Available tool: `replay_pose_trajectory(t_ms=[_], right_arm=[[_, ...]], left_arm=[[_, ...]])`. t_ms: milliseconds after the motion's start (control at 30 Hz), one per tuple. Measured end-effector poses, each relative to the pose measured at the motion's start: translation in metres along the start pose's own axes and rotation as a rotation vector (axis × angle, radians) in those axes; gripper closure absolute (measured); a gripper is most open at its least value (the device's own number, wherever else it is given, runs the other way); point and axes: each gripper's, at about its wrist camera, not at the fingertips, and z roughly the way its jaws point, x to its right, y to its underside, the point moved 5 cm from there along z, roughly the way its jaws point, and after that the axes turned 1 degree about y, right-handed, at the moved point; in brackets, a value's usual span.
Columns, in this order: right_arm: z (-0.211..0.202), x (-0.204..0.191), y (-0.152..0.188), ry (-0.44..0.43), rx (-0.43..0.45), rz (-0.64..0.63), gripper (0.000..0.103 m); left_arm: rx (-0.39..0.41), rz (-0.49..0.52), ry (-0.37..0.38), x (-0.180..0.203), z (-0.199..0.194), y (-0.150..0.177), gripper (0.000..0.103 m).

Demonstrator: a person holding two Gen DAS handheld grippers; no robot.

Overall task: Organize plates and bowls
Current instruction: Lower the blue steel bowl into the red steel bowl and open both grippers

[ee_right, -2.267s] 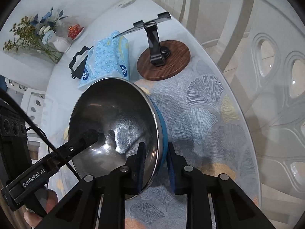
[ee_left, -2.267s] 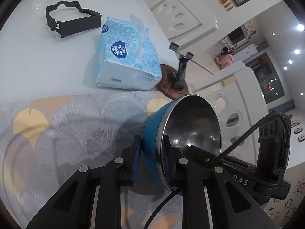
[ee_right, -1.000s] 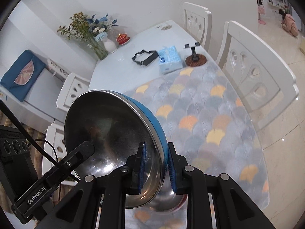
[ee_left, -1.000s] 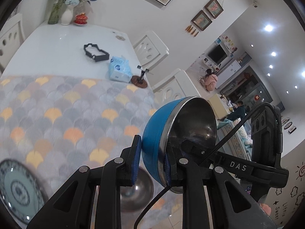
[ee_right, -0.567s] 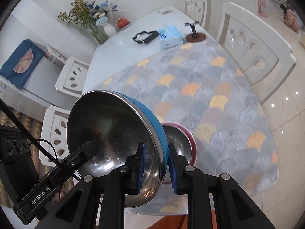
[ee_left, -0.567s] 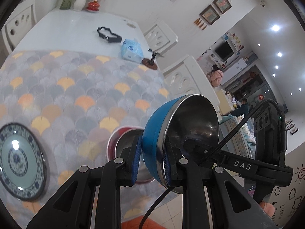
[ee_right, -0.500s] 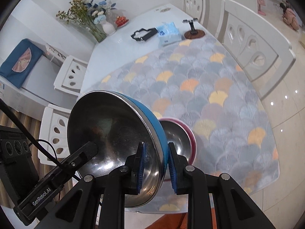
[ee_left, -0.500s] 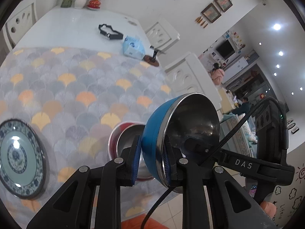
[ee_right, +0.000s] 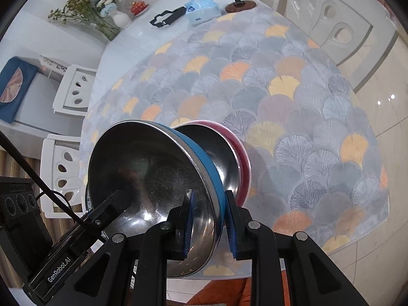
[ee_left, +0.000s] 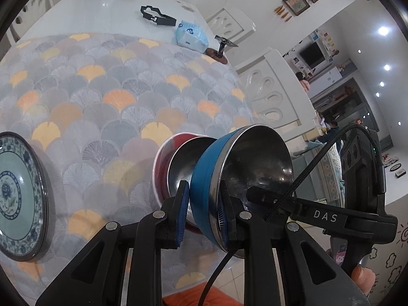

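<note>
so, taking the red bowl as the landmark: left of it the patterned plate lies alone, unstacked. just right of it and over its mouth hangs the blue bowl, its rim pinched by the left gripper and right gripper. nesting looks nearly done; the plate remains.

2 bowls, 1 plate, 2 grippers.

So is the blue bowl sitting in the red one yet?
Not yet. The blue bowl is tilted, gripped at opposite rims by both grippers, above the red bowl.
</note>
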Motion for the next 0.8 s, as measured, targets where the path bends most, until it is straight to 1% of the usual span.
replay_pose_trajectory(t_ms=[400,667,800], right_arm=[[0.014,0.009,-0.008,0.004,-0.031,0.022,0.08],[0.016,0.011,-0.011,0.006,-0.033,0.021,0.079],[0.019,0.008,-0.01,0.011,-0.037,-0.005,0.079]], left_arm=[[-0.022,0.0,-0.03,-0.006,0.012,-0.004,0.085],[-0.01,-0.001,-0.03,-0.009,0.009,-0.008,0.085],[-0.006,-0.012,-0.022,-0.013,0.007,-0.009,0.085]])
